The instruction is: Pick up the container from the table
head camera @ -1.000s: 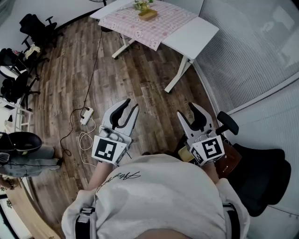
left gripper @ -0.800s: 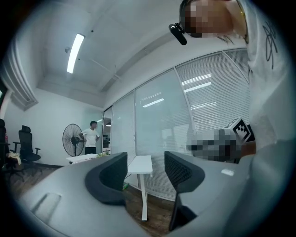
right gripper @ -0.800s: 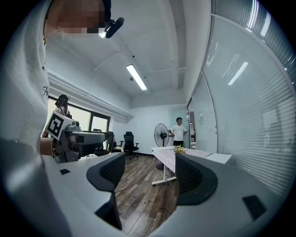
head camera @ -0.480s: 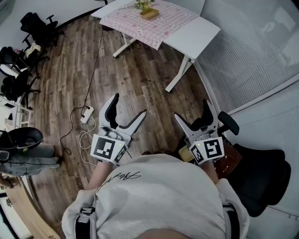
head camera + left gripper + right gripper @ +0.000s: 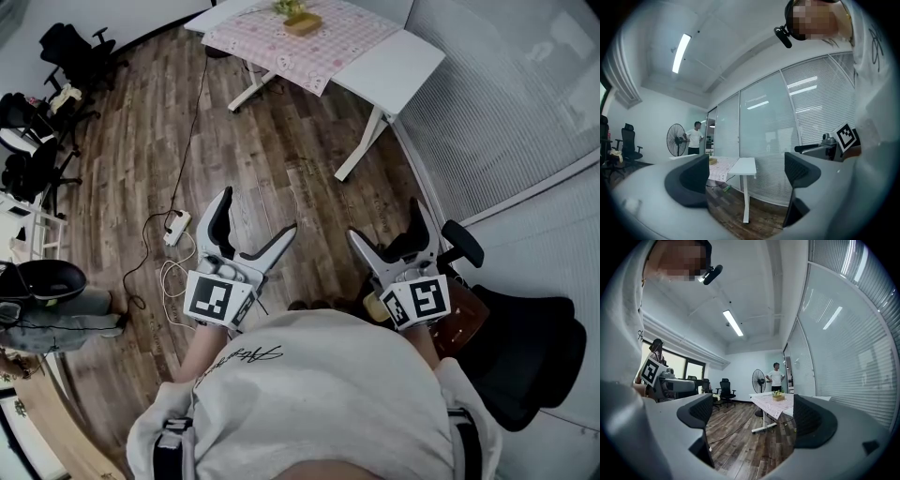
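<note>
The left claw (image 5: 259,211) and the right claw (image 5: 384,220) were held level above a floor (image 5: 281,159) of brown wooden planks. Each was made of pale grey plastic, with two curved jaws lined by dark ribbed pads, and each carried one cube (image 5: 214,300) with black-and-white square markers. The jaws of both had just been opening and were spread wide. Nothing was seen between them, so both claws were released and empty.

The container (image 5: 302,25), one small tan box with something green in it, was standing far ahead on the worktop (image 5: 394,70), well apart from both claws. The worktop was one flat white board on white legs. A pink patterned cloth (image 5: 300,52) was laid over its middle, and the container was set on this cloth. One white power strip (image 5: 176,228) with a dark cable was lying on the floor. One round standing fan (image 5: 759,380) and one person (image 5: 776,377) in a white shirt were seen beyond the worktop.
</note>
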The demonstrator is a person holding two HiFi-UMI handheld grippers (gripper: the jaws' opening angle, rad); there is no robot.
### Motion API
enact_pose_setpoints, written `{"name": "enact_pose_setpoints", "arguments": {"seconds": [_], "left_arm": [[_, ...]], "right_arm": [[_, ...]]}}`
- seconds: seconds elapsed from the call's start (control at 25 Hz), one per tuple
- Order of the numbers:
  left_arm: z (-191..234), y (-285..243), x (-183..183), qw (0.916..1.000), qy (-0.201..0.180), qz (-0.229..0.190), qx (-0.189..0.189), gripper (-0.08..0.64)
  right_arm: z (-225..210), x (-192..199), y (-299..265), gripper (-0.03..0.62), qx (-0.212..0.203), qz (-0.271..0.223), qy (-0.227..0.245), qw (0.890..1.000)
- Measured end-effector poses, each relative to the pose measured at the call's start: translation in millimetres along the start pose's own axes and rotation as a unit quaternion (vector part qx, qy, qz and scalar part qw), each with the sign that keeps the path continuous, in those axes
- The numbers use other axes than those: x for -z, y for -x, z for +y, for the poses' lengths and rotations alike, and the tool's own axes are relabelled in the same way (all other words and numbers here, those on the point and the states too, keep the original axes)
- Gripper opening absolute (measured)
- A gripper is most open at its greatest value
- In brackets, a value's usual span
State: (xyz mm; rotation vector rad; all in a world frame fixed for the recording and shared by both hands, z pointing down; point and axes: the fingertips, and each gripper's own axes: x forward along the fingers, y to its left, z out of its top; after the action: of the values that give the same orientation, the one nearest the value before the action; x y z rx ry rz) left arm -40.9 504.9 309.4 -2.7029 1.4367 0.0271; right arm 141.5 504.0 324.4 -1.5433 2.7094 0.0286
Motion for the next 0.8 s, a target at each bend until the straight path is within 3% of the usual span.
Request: {"name": "enact_pose_setpoints", "arguments": {"seconds": [0.44,0.6,0.8], "left_arm": [[18,31,8,0.9999,0.004,-0.005,-0.008,0.485],[25,43,22,0.9990,0.044,-0.003,-0.006,0.486],[29,48,19,0.9999,-0.011,0.009,-0.006,0.485]], "right_arm": [[28,7,-6,0.522,-0.002,-0.005,-0.012,1.000],[40,16,-6,0.522,0.002,0.001,-0.026,1.000],[46,23,-7,0.522,0.004,0.017,-0.023,1.000]]}}
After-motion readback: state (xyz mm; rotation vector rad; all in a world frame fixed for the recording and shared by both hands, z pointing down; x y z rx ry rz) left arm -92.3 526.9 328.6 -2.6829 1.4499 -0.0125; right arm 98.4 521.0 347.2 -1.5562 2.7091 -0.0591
